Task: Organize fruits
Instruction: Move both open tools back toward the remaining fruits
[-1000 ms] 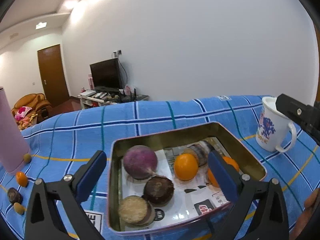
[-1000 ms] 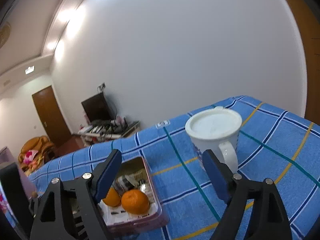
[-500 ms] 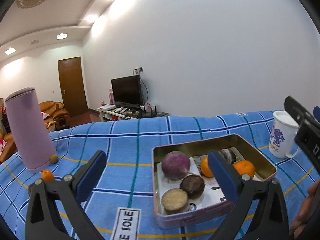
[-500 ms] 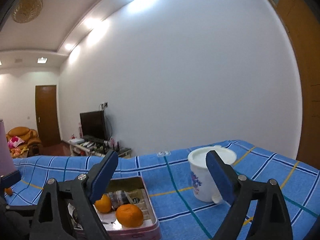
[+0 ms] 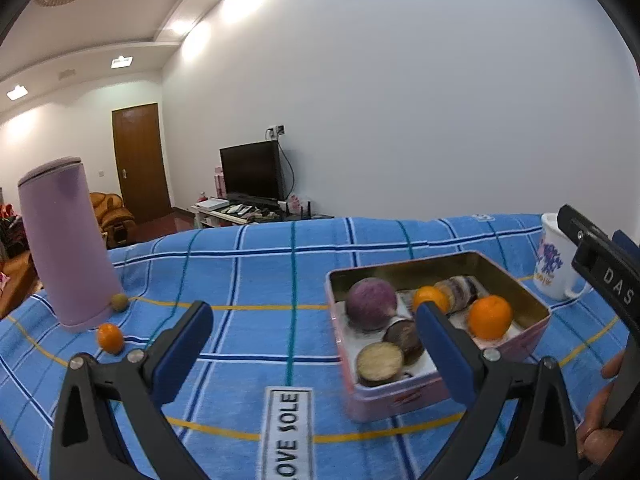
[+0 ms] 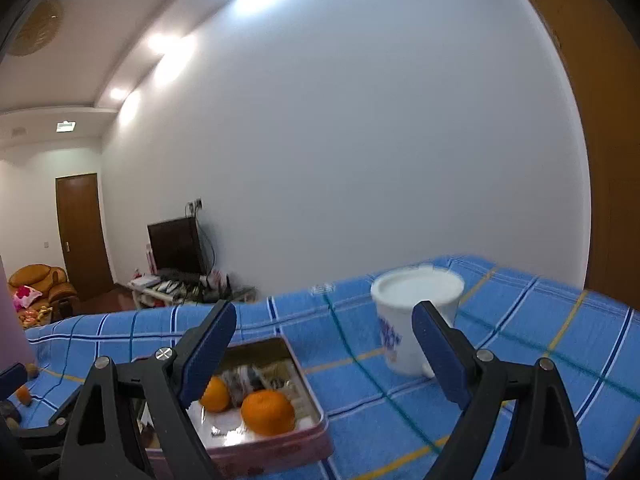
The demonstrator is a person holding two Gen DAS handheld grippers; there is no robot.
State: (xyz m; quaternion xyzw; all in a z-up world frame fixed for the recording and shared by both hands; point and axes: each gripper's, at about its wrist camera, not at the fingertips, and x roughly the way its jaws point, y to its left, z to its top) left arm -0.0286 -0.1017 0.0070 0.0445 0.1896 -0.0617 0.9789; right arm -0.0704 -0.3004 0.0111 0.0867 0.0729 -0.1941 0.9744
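Observation:
A pink tin box (image 5: 400, 398) (image 6: 316, 428) sits on the blue plaid cloth. It holds a purple round fruit (image 5: 371, 303), two oranges (image 5: 490, 317) (image 6: 268, 412), and halved dark fruits (image 5: 380, 358). A small orange (image 5: 110, 338) and a brownish fruit (image 5: 119, 301) lie loose by the pink tumbler. My left gripper (image 5: 314, 340) stands open and empty, left of the box, above bare cloth. My right gripper (image 6: 324, 344) is open and empty too, between box and mug.
A tall pink tumbler (image 5: 66, 240) stands at the left. A white lidded mug (image 6: 414, 320) (image 5: 554, 260) stands right of the box. The cloth carries a white "LOVE SOLE" label (image 5: 288, 432). A hand (image 5: 600, 420) shows at the right edge.
The left gripper has drawn left and back from the box; the tumbler and loose fruits have come into fuller view. The right gripper has tilted up toward level, still open.

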